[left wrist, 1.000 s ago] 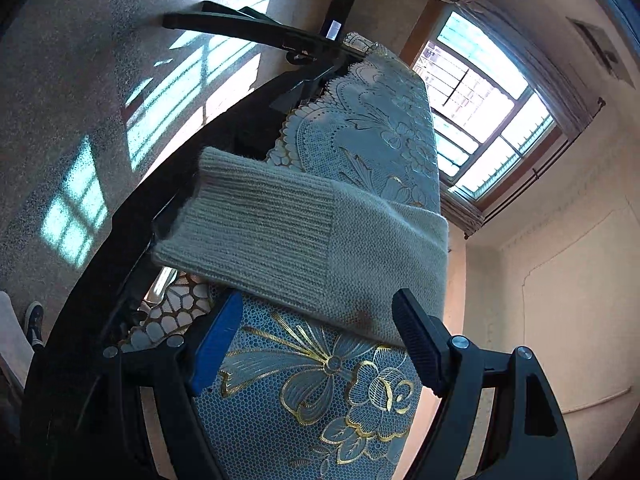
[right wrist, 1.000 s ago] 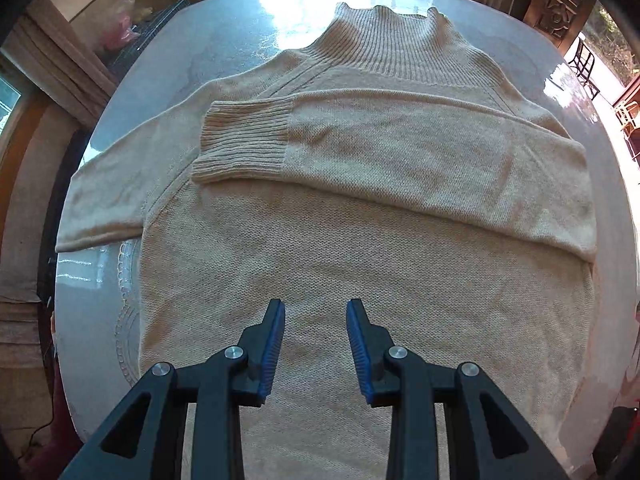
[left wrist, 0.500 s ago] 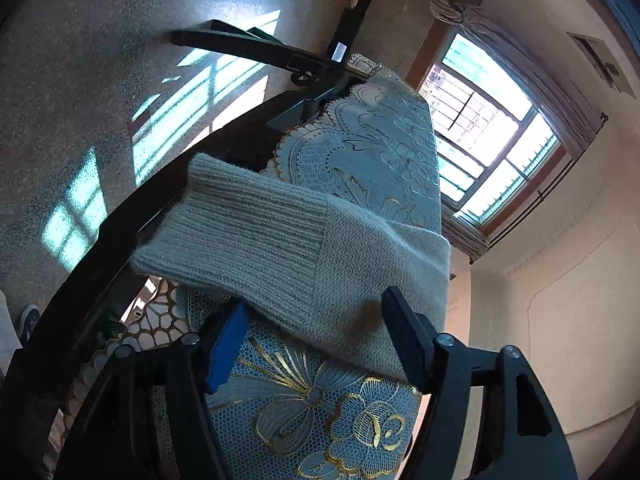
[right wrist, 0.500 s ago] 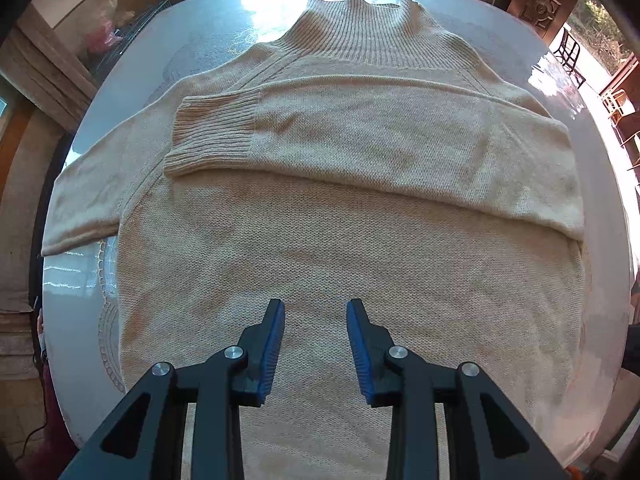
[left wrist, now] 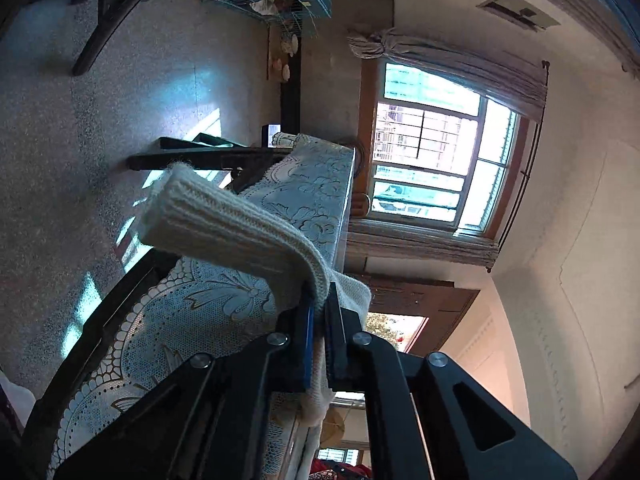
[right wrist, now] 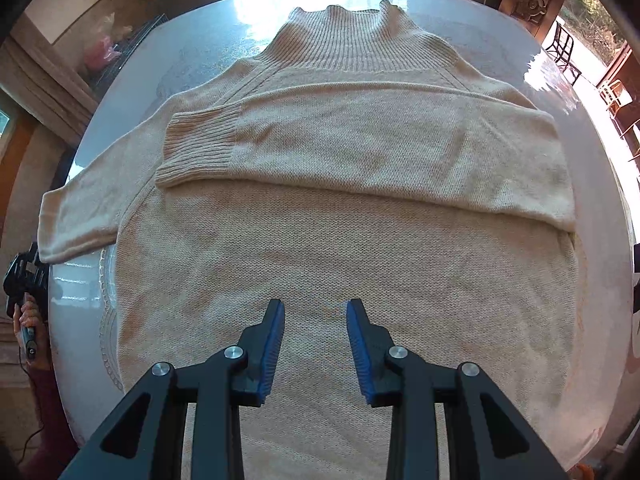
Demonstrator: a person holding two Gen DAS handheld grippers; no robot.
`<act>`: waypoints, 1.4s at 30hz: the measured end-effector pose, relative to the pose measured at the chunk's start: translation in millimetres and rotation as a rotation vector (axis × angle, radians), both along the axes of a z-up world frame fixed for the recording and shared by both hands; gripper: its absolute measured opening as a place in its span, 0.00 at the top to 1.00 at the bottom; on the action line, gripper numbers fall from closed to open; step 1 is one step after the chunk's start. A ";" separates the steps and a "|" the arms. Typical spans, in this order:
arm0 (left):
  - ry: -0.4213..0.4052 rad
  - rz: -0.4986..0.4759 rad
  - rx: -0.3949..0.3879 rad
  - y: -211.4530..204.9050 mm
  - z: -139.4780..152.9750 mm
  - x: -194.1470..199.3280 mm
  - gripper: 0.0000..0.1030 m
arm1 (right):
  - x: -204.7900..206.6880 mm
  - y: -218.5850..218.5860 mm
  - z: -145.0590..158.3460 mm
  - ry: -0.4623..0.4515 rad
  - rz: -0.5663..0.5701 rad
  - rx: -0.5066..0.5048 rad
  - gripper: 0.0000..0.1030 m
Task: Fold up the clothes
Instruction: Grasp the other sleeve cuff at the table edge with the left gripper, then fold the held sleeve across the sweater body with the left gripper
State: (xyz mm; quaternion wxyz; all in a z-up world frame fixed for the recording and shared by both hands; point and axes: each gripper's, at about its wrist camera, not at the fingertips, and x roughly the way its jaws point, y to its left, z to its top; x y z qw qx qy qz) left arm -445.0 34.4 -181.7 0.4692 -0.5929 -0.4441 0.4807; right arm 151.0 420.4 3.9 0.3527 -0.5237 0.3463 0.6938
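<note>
A beige knitted sweater with a ribbed high collar lies flat across a round, glossy counter covered by a pale lace cloth with gold flowers. One sleeve is already folded across the chest, its ribbed cuff resting near the opposite shoulder. The other sleeve stretches out to the counter's edge.

The left tongs are clamped on that outstretched sleeve just behind its ribbed cuff. The jaws have just been closing, and knit fabric is pinched between them, with the cuff end jutting forward and drooping. In the right wrist view, a hand grips the left tool at the counter's edge.

The right tongs hover above the sweater's lower body, pointing down, jaws partly apart and holding nothing.

The knit looks soft, light and floppy, likely to sag and stretch when lifted. The thicker ribbed cuffs and hem probably give the firmest hold. The glossy counter may let the garment slide.
</note>
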 end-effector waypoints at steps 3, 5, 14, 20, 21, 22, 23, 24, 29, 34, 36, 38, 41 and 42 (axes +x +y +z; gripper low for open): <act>0.063 0.027 0.003 8.2 39.3 2.7 0.97 | 17.4 2.7 1.0 0.061 -0.029 -0.009 0.69; 0.108 0.042 0.000 18.1 67.3 8.1 0.97 | 30.9 6.3 -0.6 0.112 -0.049 -0.027 0.69; 0.353 -0.008 0.036 114.6 194.8 100.3 0.97 | 111.9 23.4 -20.1 0.283 -0.120 -0.067 0.69; 0.516 -0.156 0.093 216.3 248.2 223.7 0.97 | 171.1 39.7 -32.0 0.358 -0.145 -0.097 0.69; 0.544 -0.202 0.107 235.5 252.9 251.1 0.97 | 180.7 42.7 -33.9 0.366 -0.147 -0.101 0.69; 0.572 -0.245 0.113 253.0 255.6 279.8 0.97 | 190.6 45.9 -34.6 0.373 -0.147 -0.101 0.69; 0.605 -0.299 0.119 269.2 255.2 310.2 0.97 | 200.6 49.0 -35.2 0.379 -0.146 -0.100 0.69; 0.639 -0.357 0.127 285.2 253.9 341.1 0.97 | 211.7 53.1 -35.7 0.383 -0.148 -0.101 0.69; 0.738 -0.714 0.000 355.2 195.8 489.0 0.96 | 266.3 75.0 -41.1 0.392 -0.173 -0.097 0.69; 0.721 -0.883 -0.115 372.7 136.7 544.3 0.86 | 302.4 103.2 -41.0 0.419 -0.187 -0.096 0.69; 0.756 -0.894 -0.152 367.3 133.4 545.2 0.81 | 304.6 116.1 -39.8 0.444 -0.173 -0.104 0.69; 0.778 -0.899 -0.168 362.3 136.7 543.0 0.78 | 296.0 129.5 -36.6 0.481 -0.150 -0.114 0.69; 0.803 -0.895 -0.202 359.0 139.8 544.3 0.73 | 269.5 146.3 -28.8 0.539 -0.110 -0.133 0.68; 0.797 -0.889 -0.208 357.4 137.9 545.8 0.72 | 259.4 152.0 -27.1 0.555 -0.101 -0.149 0.68</act>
